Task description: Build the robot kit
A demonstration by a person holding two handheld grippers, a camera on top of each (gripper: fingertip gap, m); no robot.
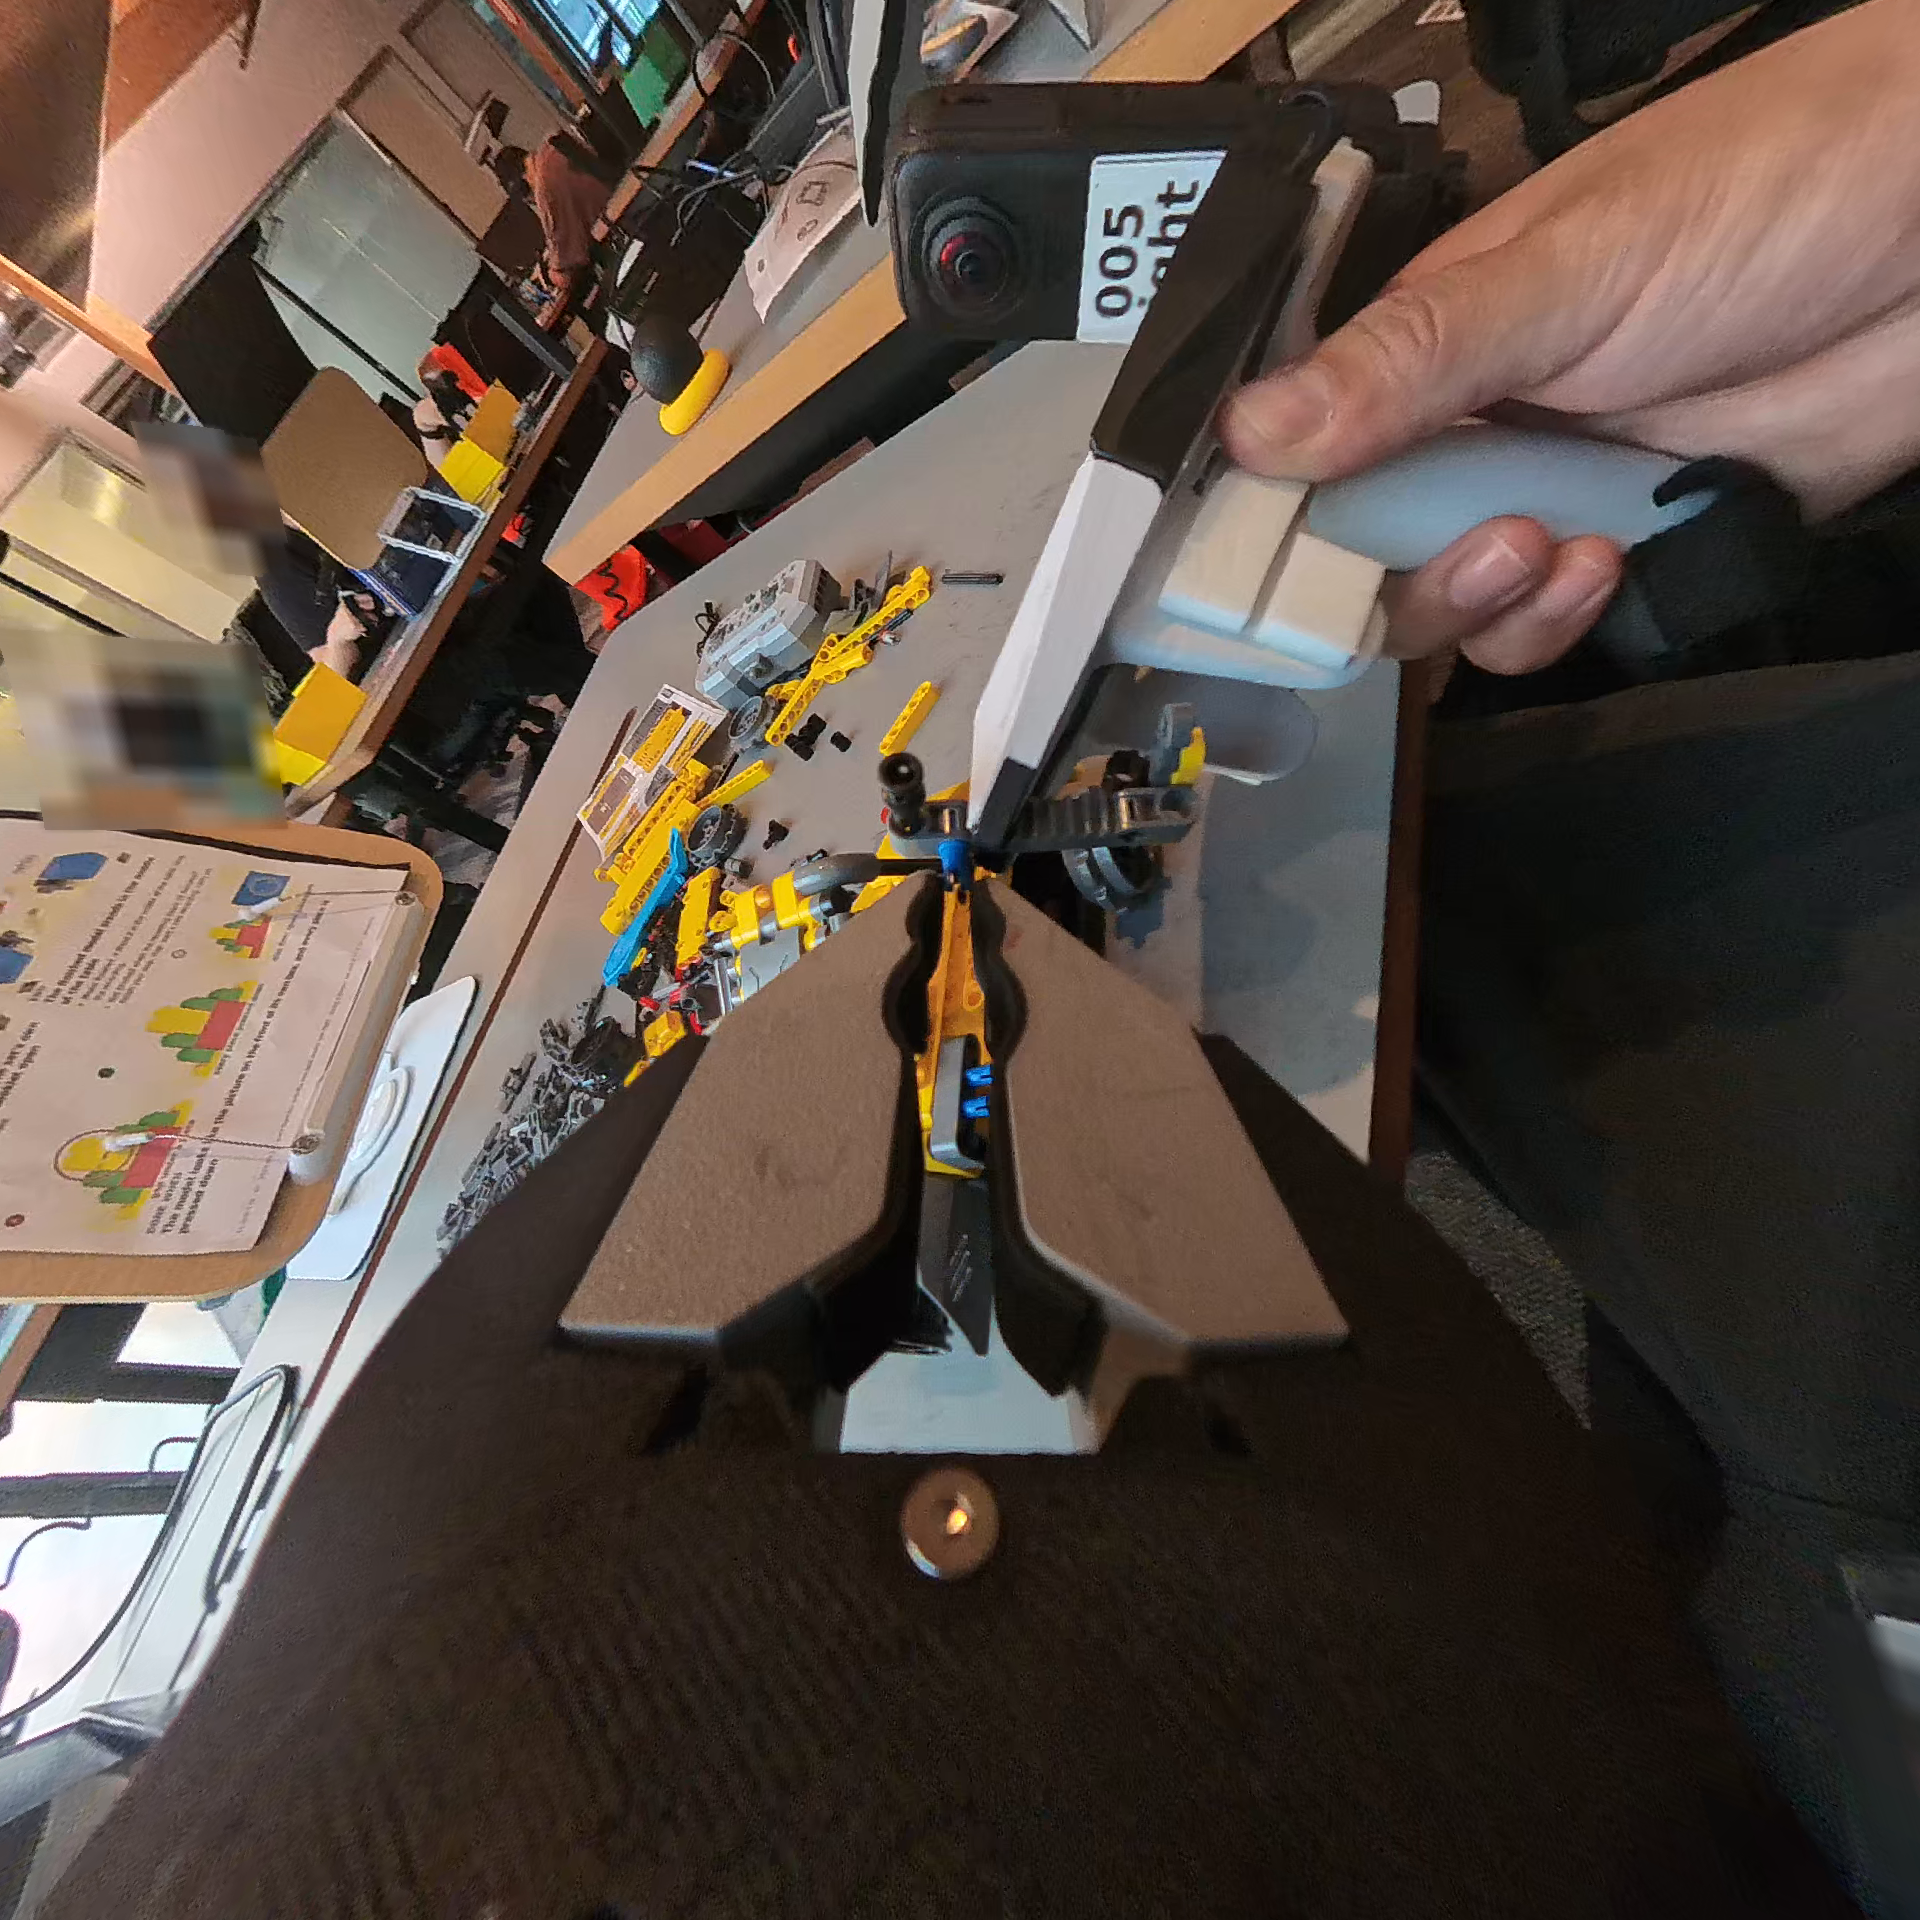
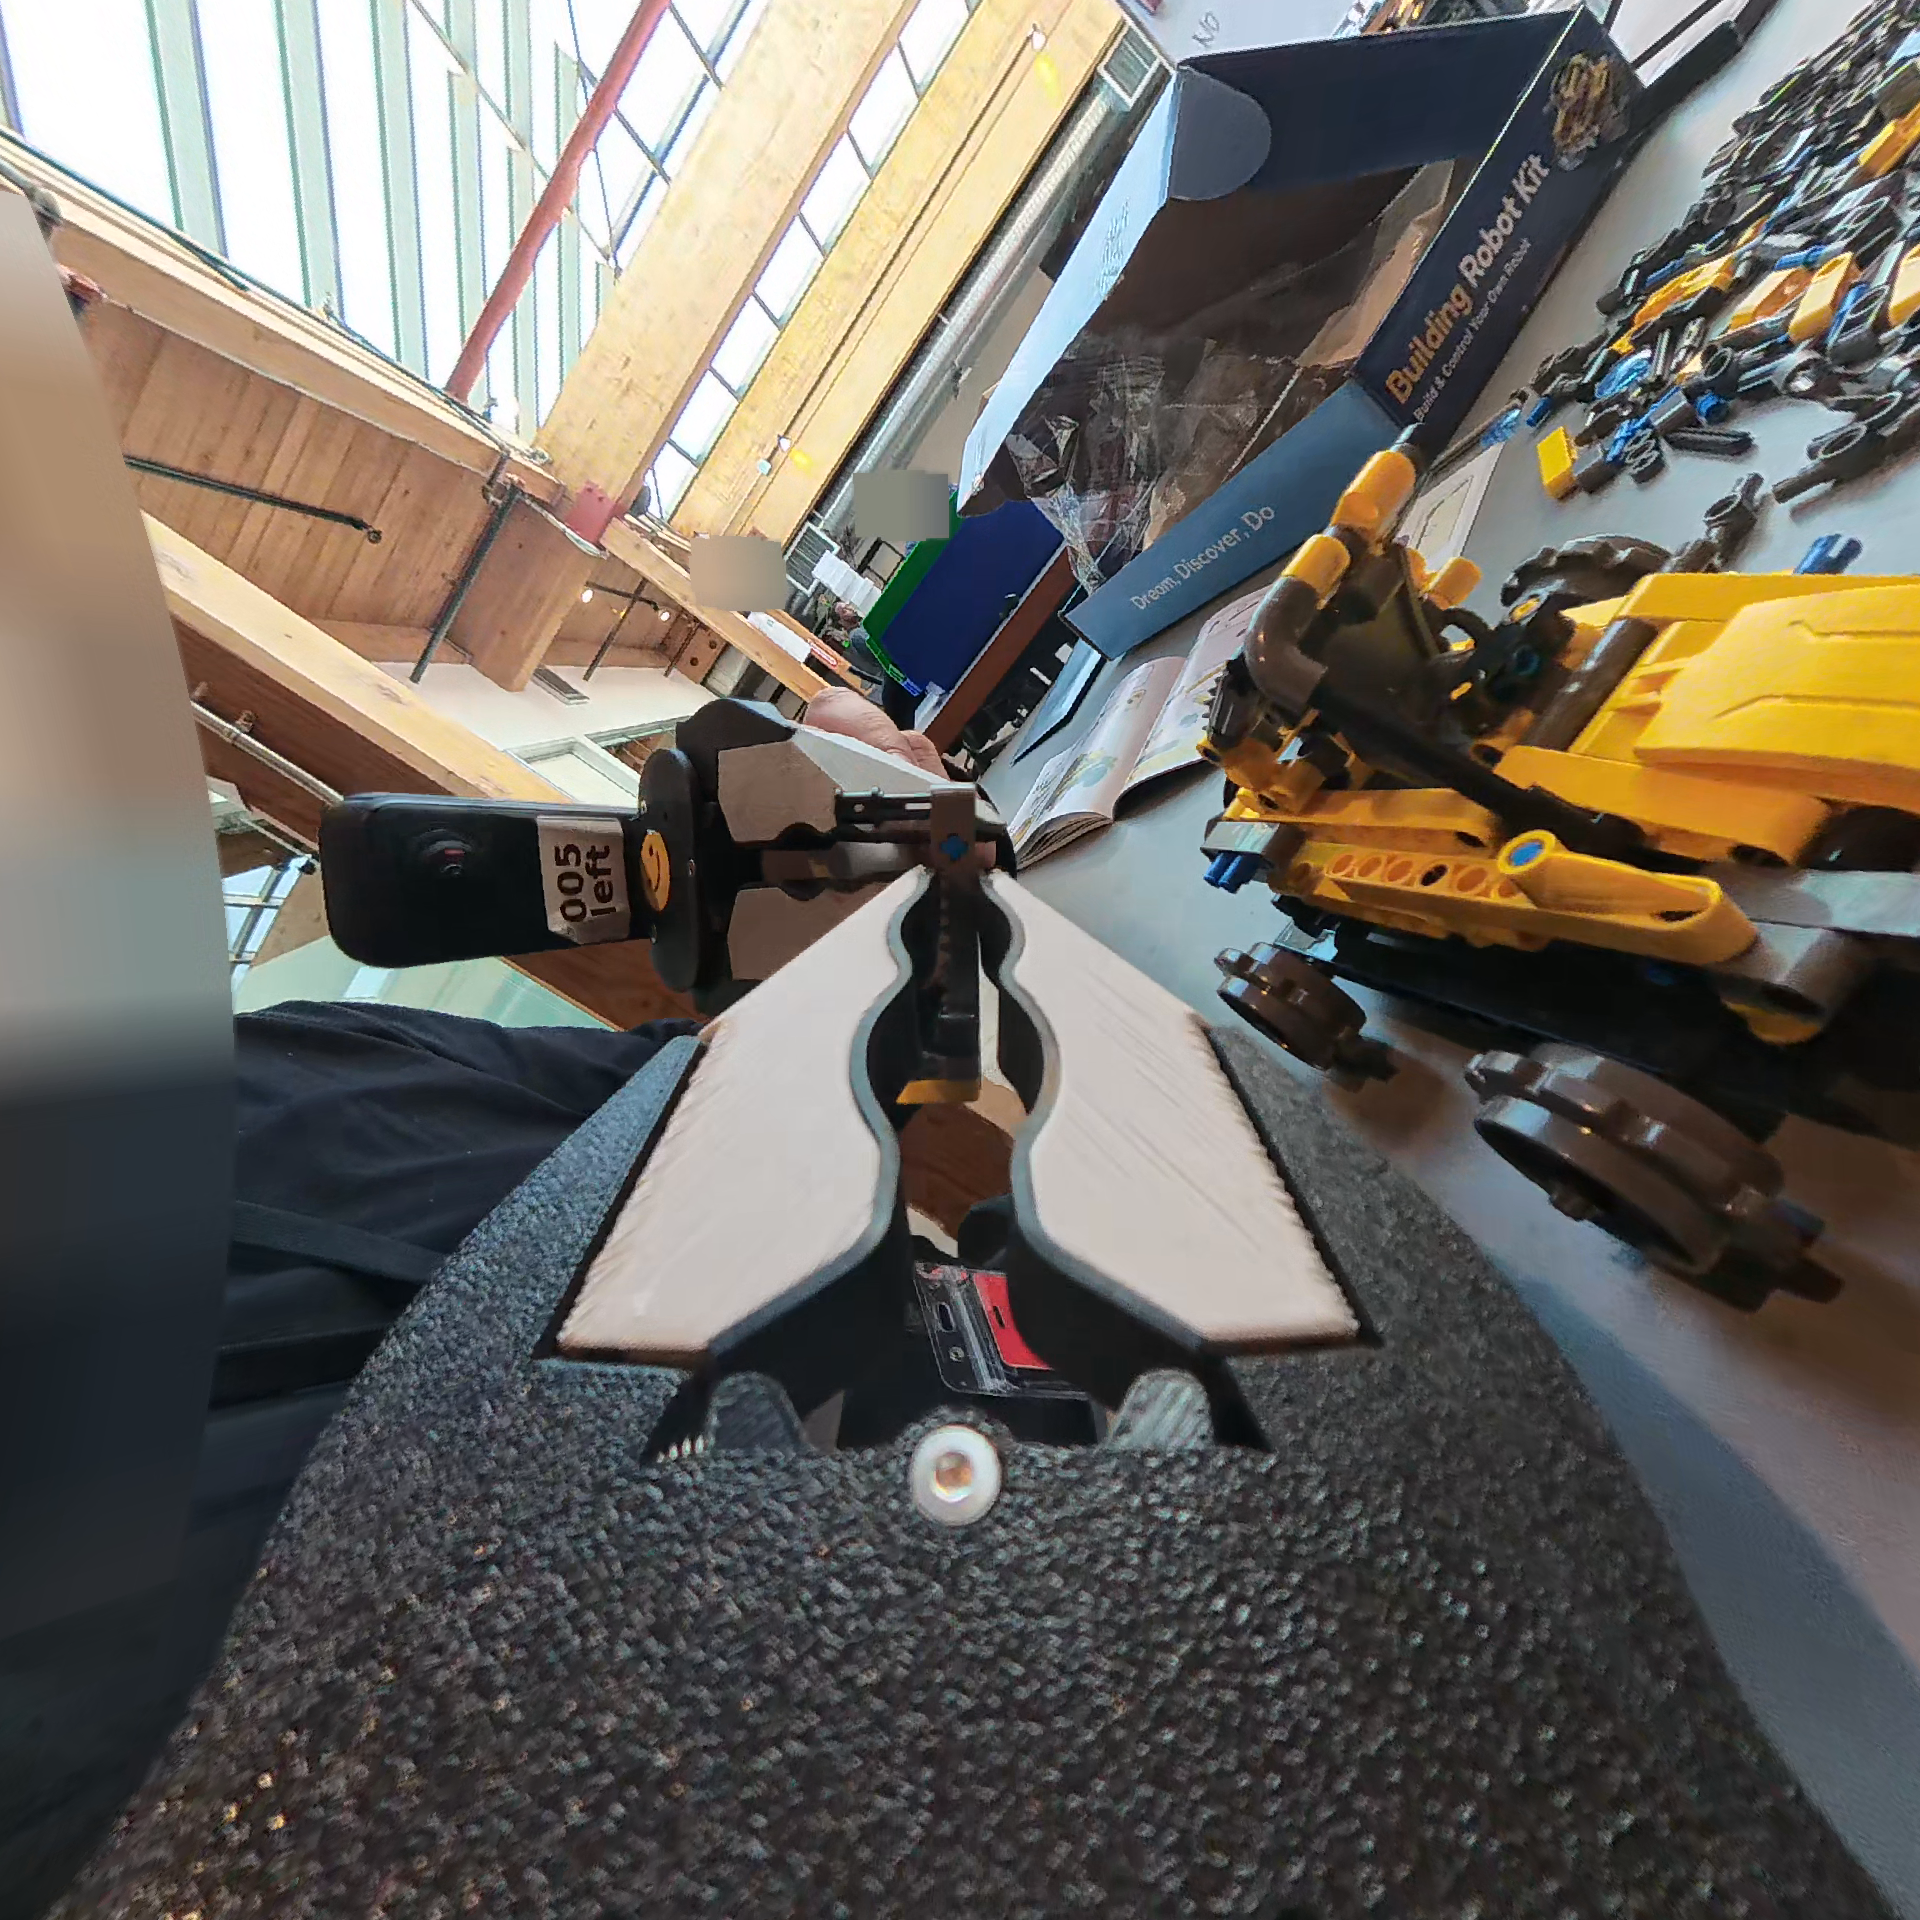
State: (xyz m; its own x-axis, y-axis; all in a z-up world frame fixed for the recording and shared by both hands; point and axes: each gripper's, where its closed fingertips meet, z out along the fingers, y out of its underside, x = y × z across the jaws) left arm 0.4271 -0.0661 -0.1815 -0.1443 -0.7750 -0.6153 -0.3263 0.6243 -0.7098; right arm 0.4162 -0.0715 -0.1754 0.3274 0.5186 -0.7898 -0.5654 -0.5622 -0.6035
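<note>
In the left wrist view my left gripper is shut on a small yellow beam assembly with a grey part and blue pins. My right gripper, held by a hand, meets it tip to tip from above. In the right wrist view my right gripper is shut on a black toothed strip that ends in a grey cross piece with a blue pin. The left gripper faces it from beyond. Both are held above the grey table.
A yellow and black vehicle model stands on the table at the right. Behind it are an open dark blue kit box, an open booklet and several loose pieces. A board with a printed sheet is at the left. My left and right fingertips are right by each other.
</note>
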